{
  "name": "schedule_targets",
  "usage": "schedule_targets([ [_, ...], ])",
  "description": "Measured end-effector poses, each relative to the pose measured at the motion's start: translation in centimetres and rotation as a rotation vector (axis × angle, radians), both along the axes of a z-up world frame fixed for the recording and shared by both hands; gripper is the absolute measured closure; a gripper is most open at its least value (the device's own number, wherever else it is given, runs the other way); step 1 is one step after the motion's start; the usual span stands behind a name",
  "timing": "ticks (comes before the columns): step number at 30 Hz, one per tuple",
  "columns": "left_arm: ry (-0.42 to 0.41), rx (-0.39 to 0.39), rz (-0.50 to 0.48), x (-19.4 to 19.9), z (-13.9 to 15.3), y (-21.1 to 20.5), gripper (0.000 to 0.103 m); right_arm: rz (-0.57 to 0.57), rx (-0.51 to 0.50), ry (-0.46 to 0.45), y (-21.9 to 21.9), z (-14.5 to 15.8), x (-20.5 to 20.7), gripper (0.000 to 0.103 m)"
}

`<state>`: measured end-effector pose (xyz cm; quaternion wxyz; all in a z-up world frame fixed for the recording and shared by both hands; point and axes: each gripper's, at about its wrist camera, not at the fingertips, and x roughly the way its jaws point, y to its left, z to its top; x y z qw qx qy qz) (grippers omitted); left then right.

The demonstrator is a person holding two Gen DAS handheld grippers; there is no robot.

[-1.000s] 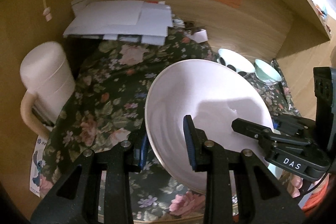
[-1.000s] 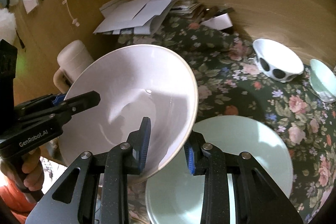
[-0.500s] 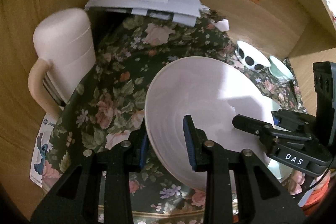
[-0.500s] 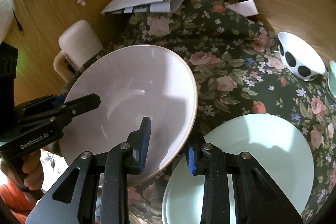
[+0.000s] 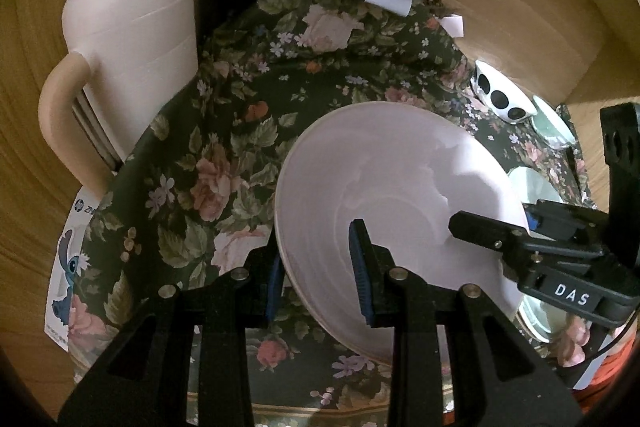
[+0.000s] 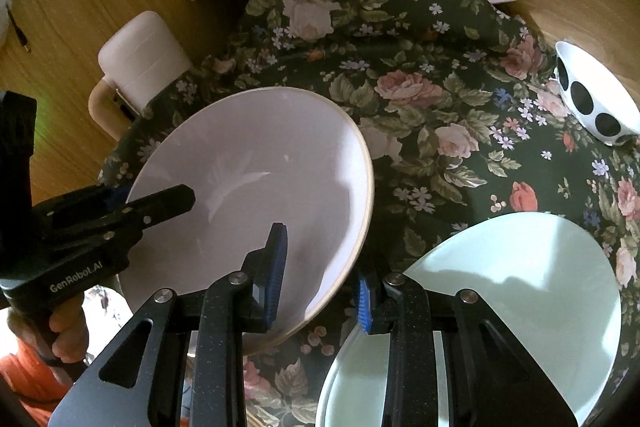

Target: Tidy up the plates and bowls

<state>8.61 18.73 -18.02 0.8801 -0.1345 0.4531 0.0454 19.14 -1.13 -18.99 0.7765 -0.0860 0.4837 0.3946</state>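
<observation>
Two grippers are clamped on one pale pink bowl (image 5: 392, 211): the left gripper (image 5: 318, 263) on its left rim, the right gripper (image 6: 320, 277) on its right rim. It is held tilted above the floral cloth (image 6: 432, 99), beside a pale green plate (image 6: 512, 291).

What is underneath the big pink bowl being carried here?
Beneath the pink bowl only the floral tablecloth shows. The mint plate lies beside it, not under. The cloth directly below the bowl is covered, so anything there cannot be seen.
</observation>
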Motion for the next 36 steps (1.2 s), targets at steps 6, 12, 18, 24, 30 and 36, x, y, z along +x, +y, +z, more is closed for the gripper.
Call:
schedule_targets([
  [6,-0.002,-0.003,-0.004,0.2,0.1,0.1,0.072,-0.013,0.012,-0.012,-0.4,0.4,0.0,0.073],
  [12,-0.018,0.022,0.012,0.2,1.1,0.1,0.058,-0.047,0.049,-0.057,-1.9,1.9,0.0,0.065],
  [18,-0.057,0.053,0.019,0.0,3.1,-0.3,0.054,-0.086,0.089,-0.119,-3.9,4.1,-0.1,0.054],
  [24,-0.132,0.081,-0.001,0.1,6.2,-1.9,0.049,-0.129,0.126,-0.175,-6.3,6.1,0.0,0.050],
  [30,-0.202,0.104,-0.067,0.9,8.8,-5.2,0.044,-0.186,0.159,-0.230,-9.1,8.1,0.5,0.046],
  [36,-0.234,0.116,-0.132,2.4,10.3,-8.5,0.039,-0.246,0.178,-0.271,-12.0,9.4,1.6,0.044],
])
